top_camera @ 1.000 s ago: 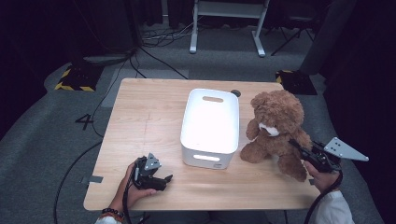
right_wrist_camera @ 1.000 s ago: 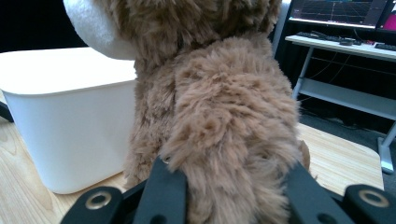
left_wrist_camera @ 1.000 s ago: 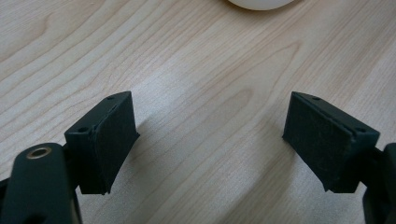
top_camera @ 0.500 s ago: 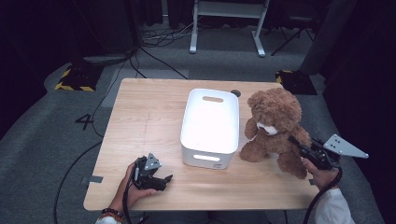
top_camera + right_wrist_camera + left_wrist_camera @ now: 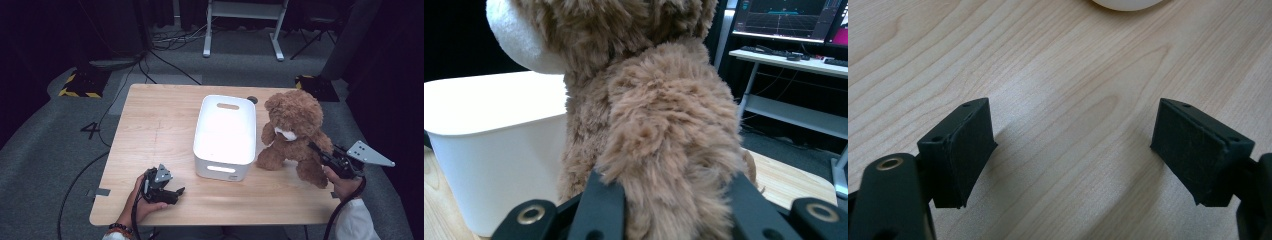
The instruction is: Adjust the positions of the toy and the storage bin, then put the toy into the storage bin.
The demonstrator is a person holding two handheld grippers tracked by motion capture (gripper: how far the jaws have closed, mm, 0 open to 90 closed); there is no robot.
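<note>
While the white bin (image 5: 225, 136) stands mid-table, the teddy bear (image 5: 294, 134) sits upright just right of it, touching its side. Since a second ago the bear has barely shifted. The right gripper (image 5: 320, 153) clamps the bear's arm; the left gripper (image 5: 176, 192), near the bin's front-left corner, gapes empty.

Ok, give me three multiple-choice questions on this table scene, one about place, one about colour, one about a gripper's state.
1. Where does the teddy bear sit?
A. inside the bin
B. beside the bin, on the table
C. on the floor

2. What colour is the plastic bin?
A. white
B. blue
C. black

3. How is the right gripper?
A. open over bare wood
B. shut on the bin's rim
C. shut on the bear's arm

Answers: B, the bear stands right of the bin; A, its walls are white; C, fur bulges between its jaws.
</note>
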